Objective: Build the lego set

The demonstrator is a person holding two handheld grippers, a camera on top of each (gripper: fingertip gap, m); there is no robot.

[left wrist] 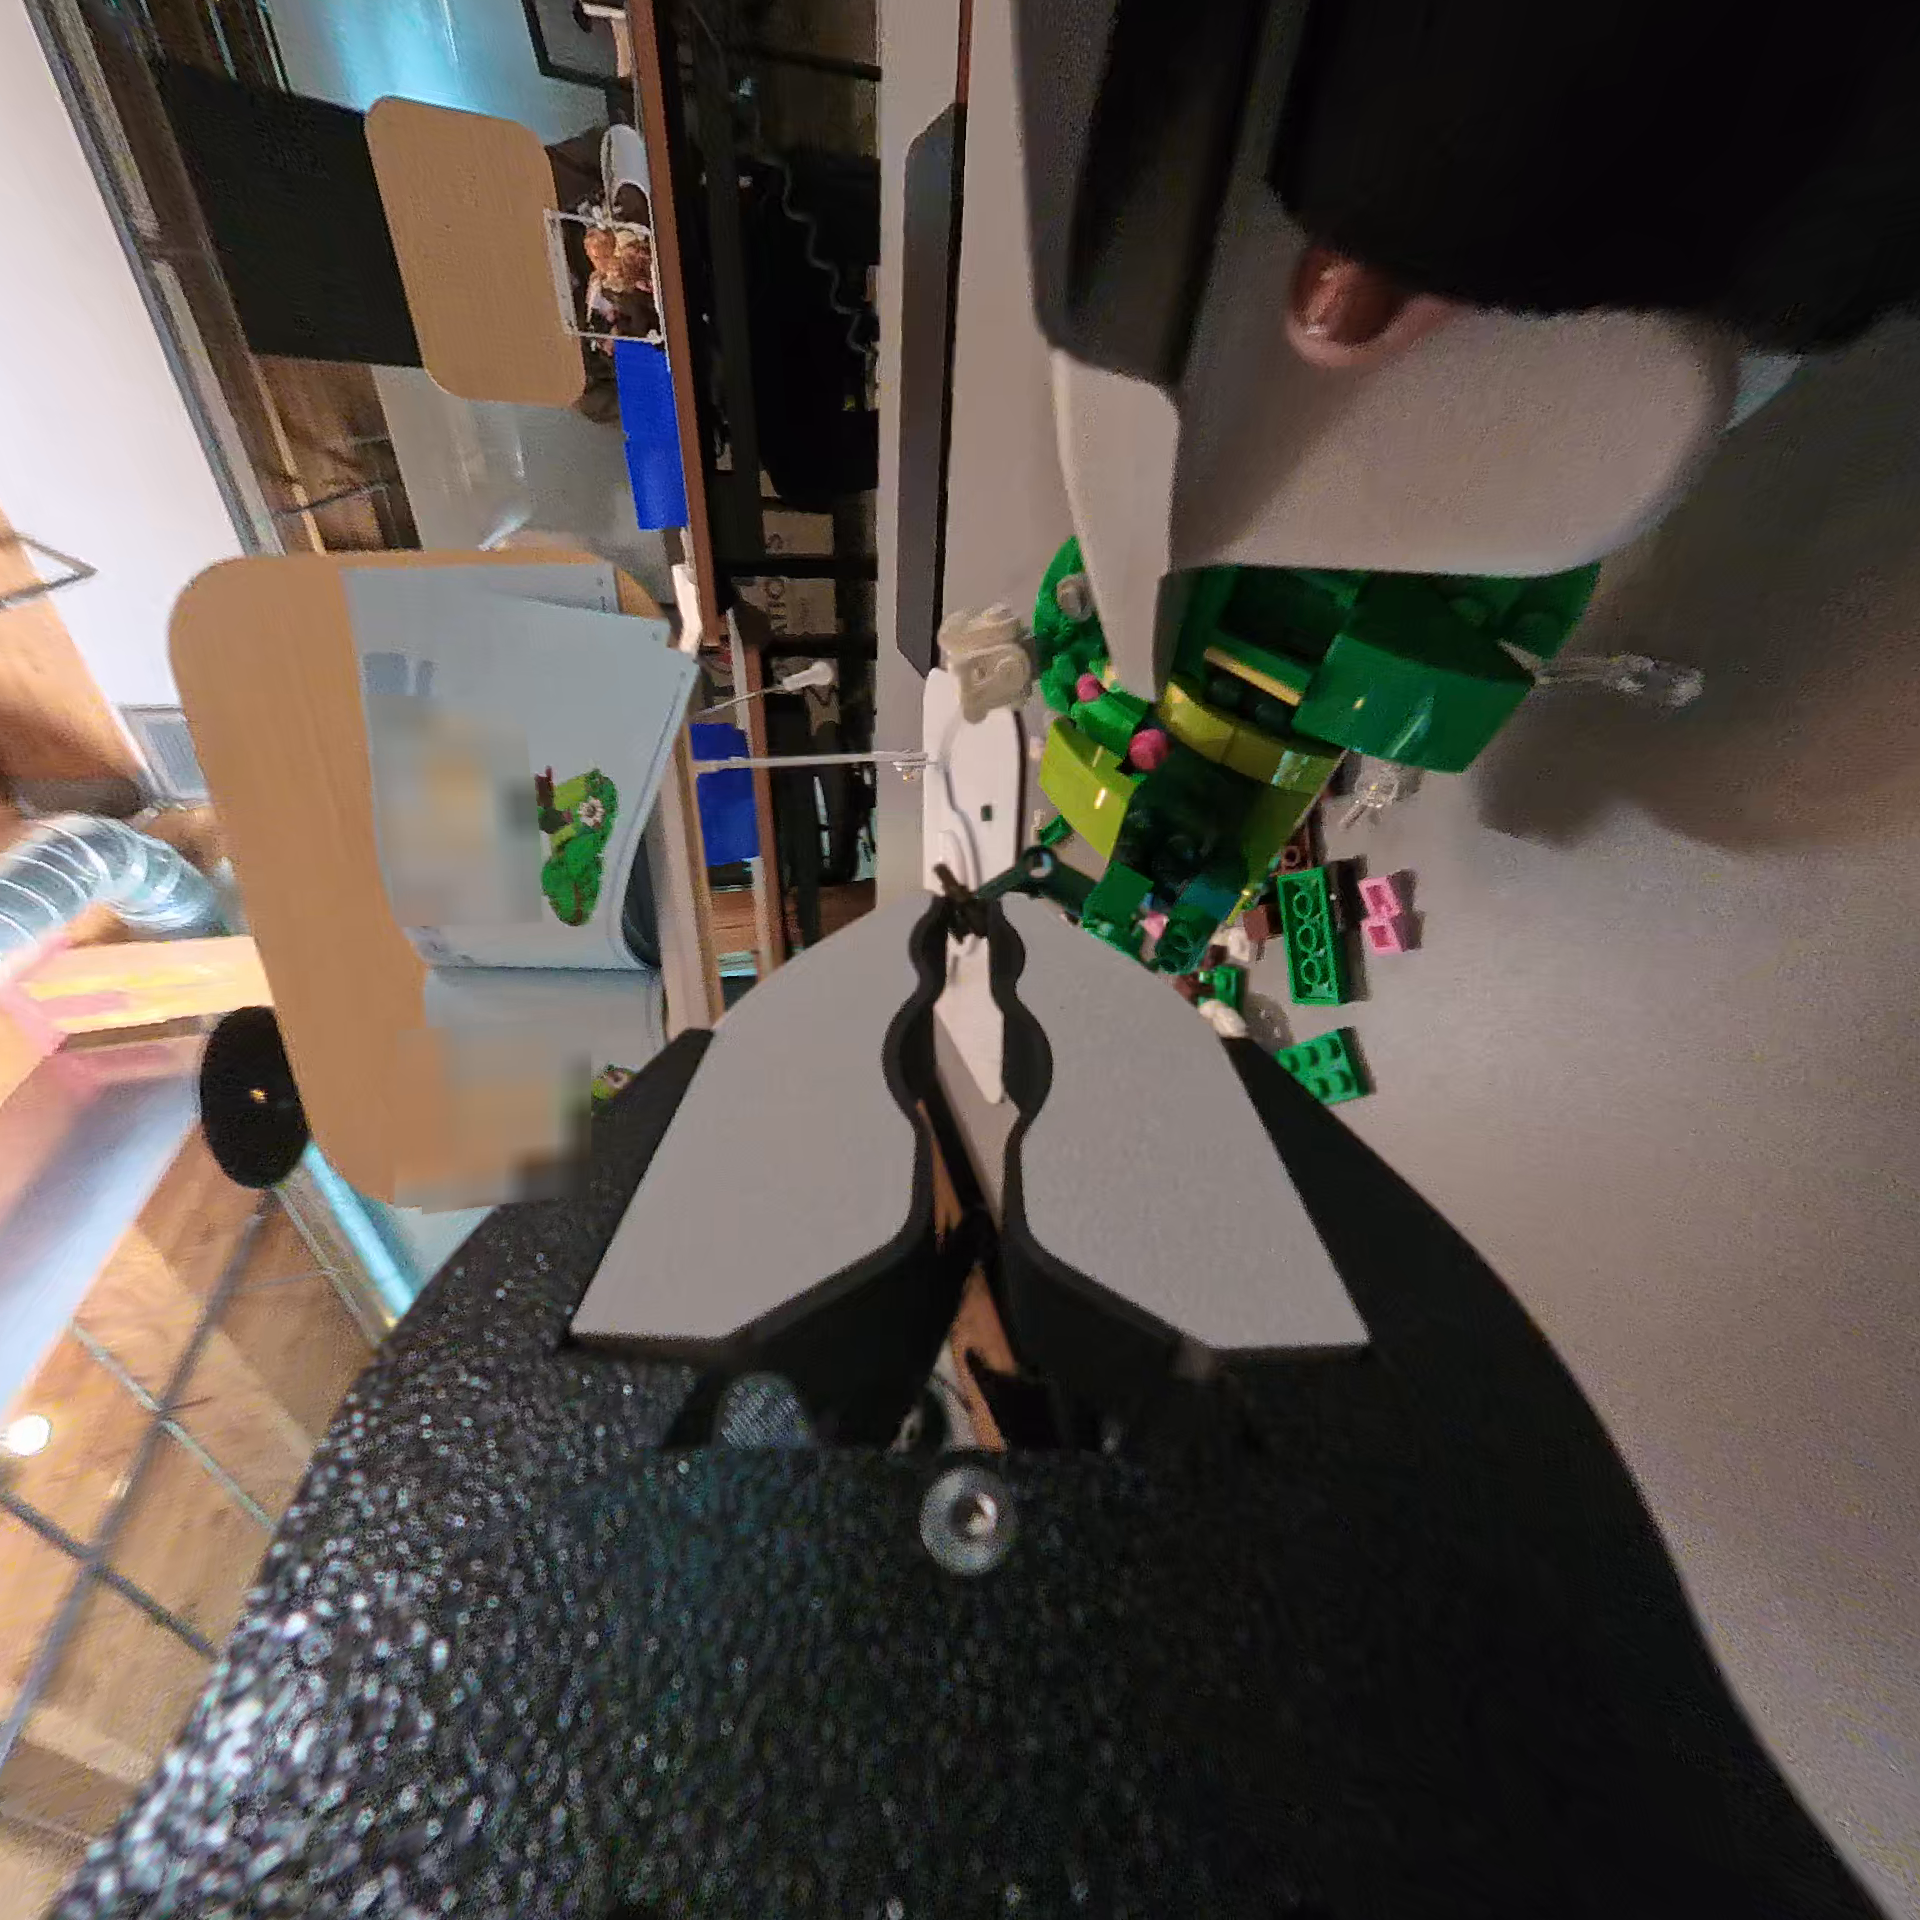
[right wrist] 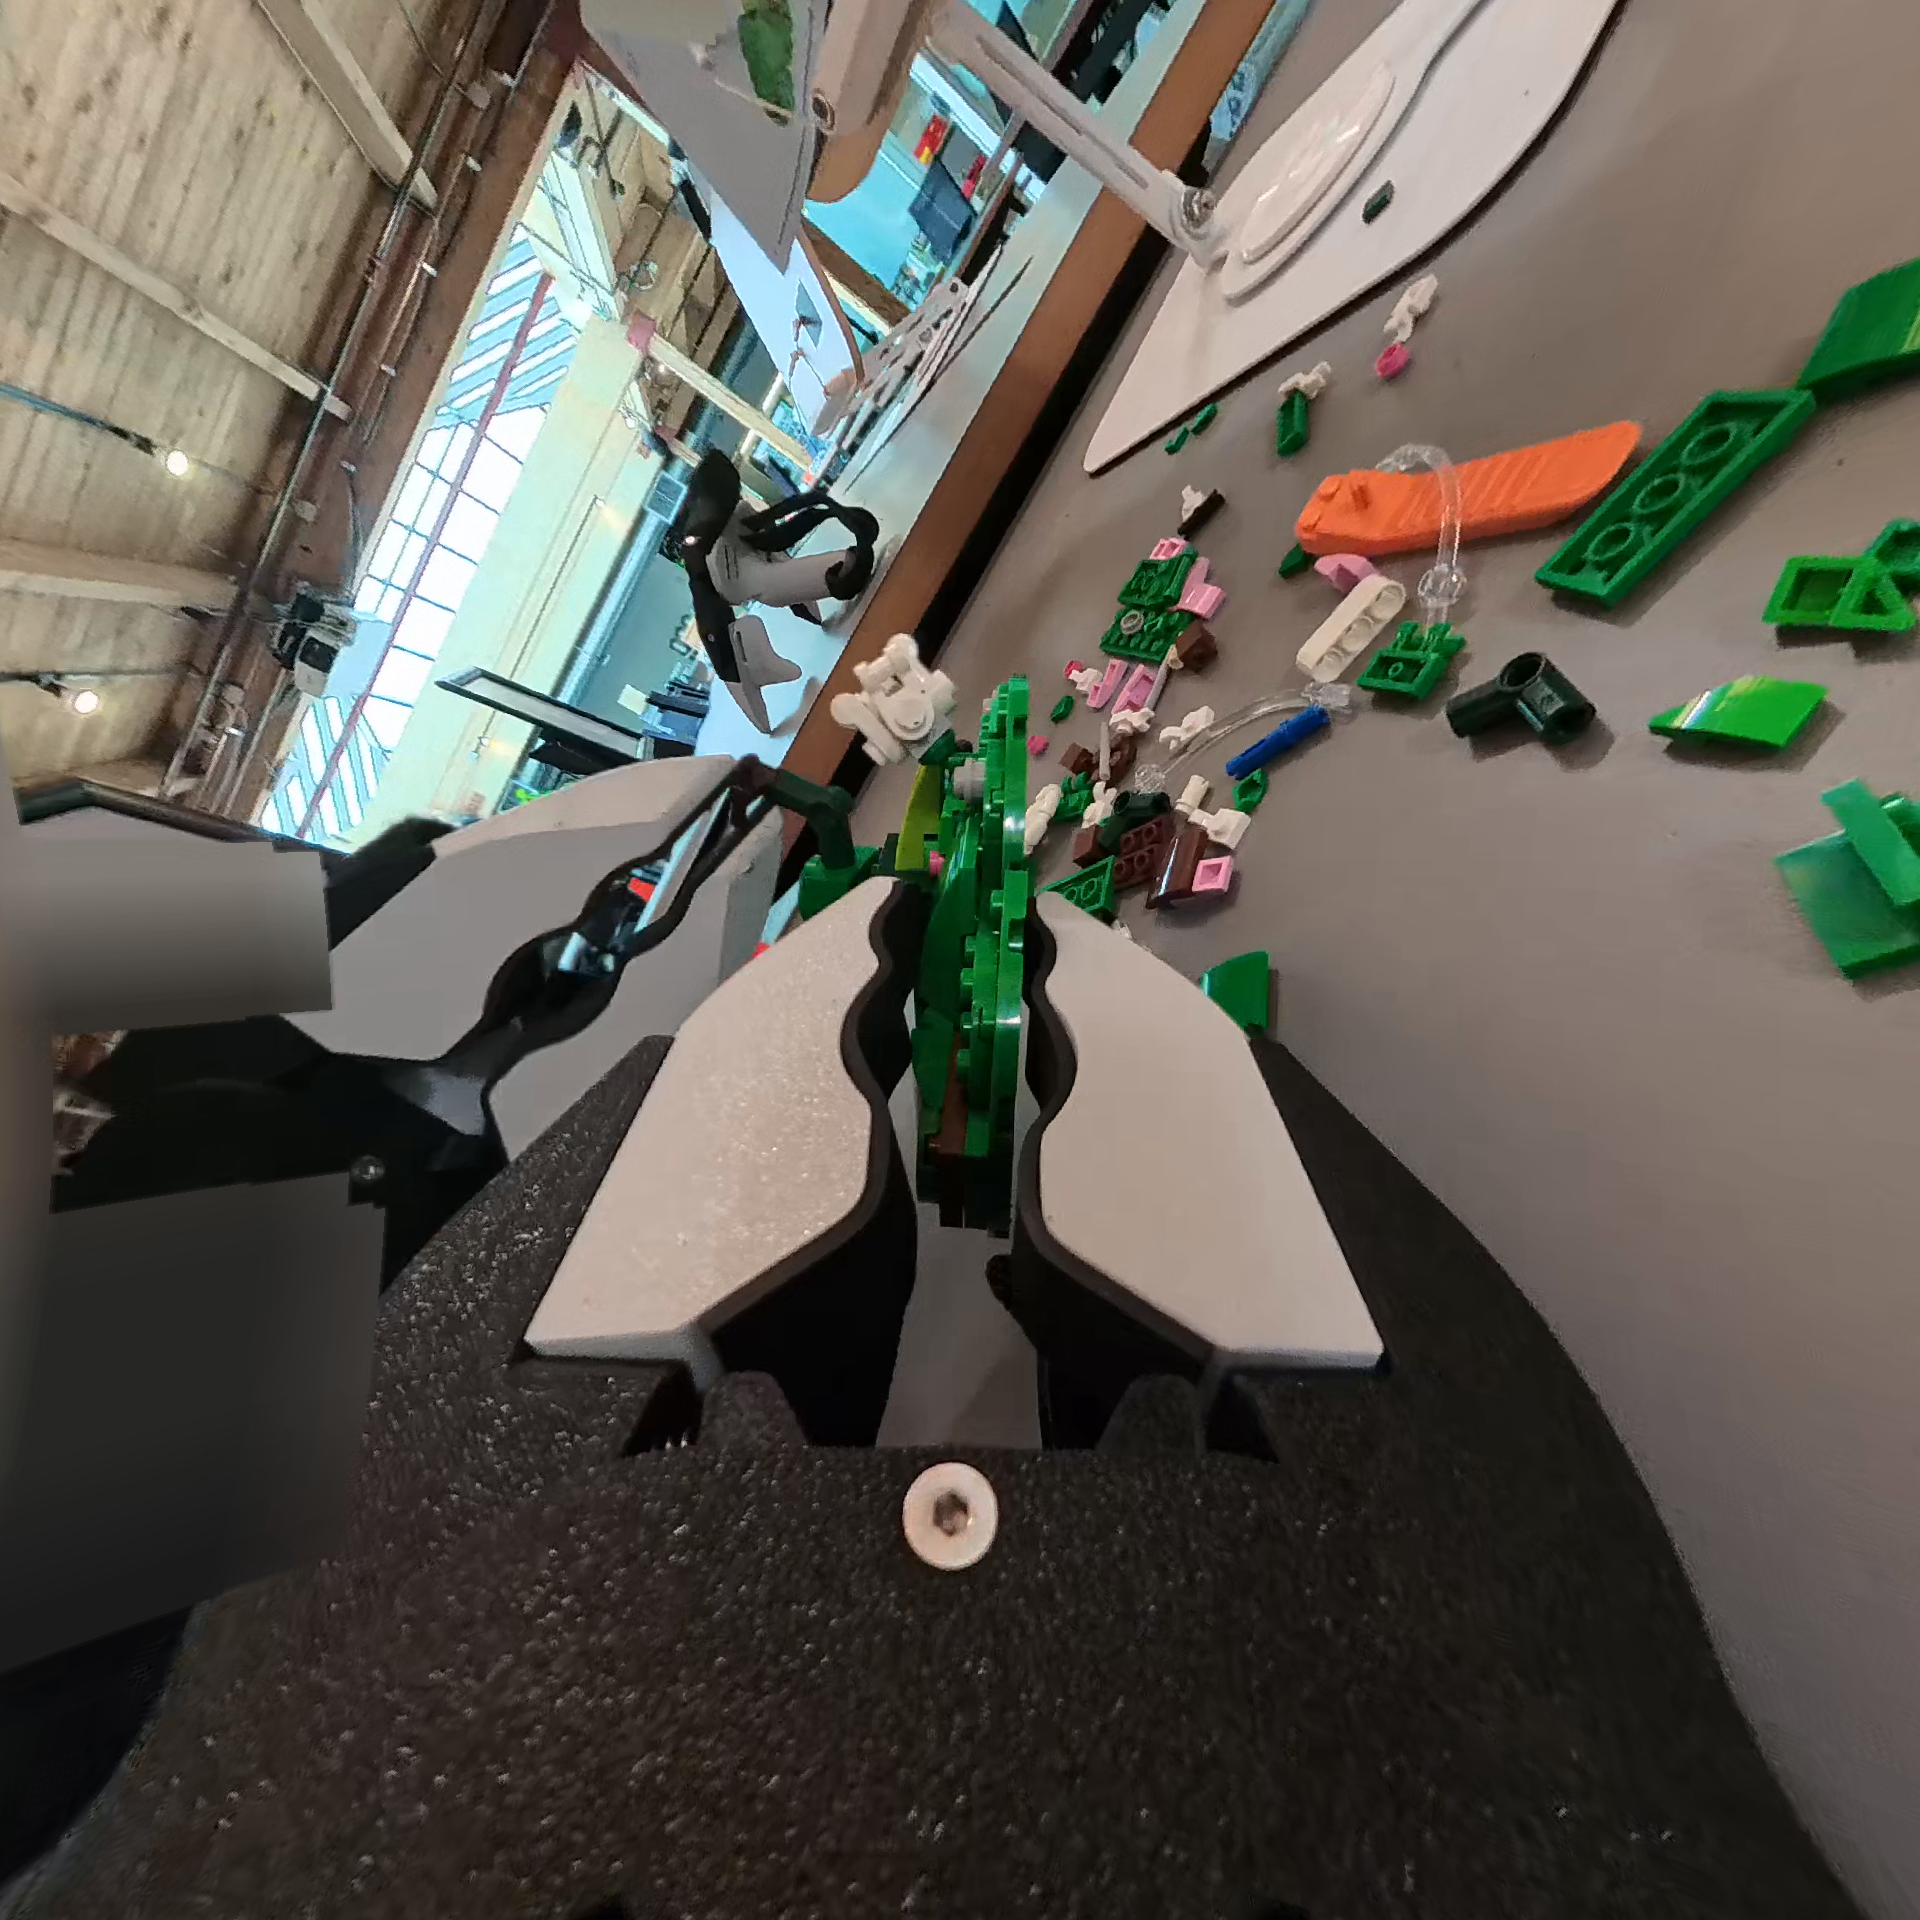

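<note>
My right gripper (right wrist: 977,899) is shut on the green lego build (right wrist: 982,997), a leafy assembly with lime and pink parts, held on edge above the grey table (right wrist: 1558,1091). A white flower piece (right wrist: 899,707) sits at its far tip. My left gripper (left wrist: 964,914) is shut on a small dark green stem piece (left wrist: 1023,868), its tip at the side of the build (left wrist: 1382,675). In the right wrist view the left gripper (right wrist: 743,795) holds that stem (right wrist: 821,800) against the build's upper left. The right gripper's finger (left wrist: 1403,447) covers part of the build.
Loose pieces lie on the table: an orange brick separator (right wrist: 1475,488), a long green plate (right wrist: 1673,499), a dark green connector (right wrist: 1522,701), and small pink, brown and white bits (right wrist: 1164,842). A white mat (right wrist: 1351,260) lies at the back. An instruction booklet (left wrist: 499,748) stands on a holder.
</note>
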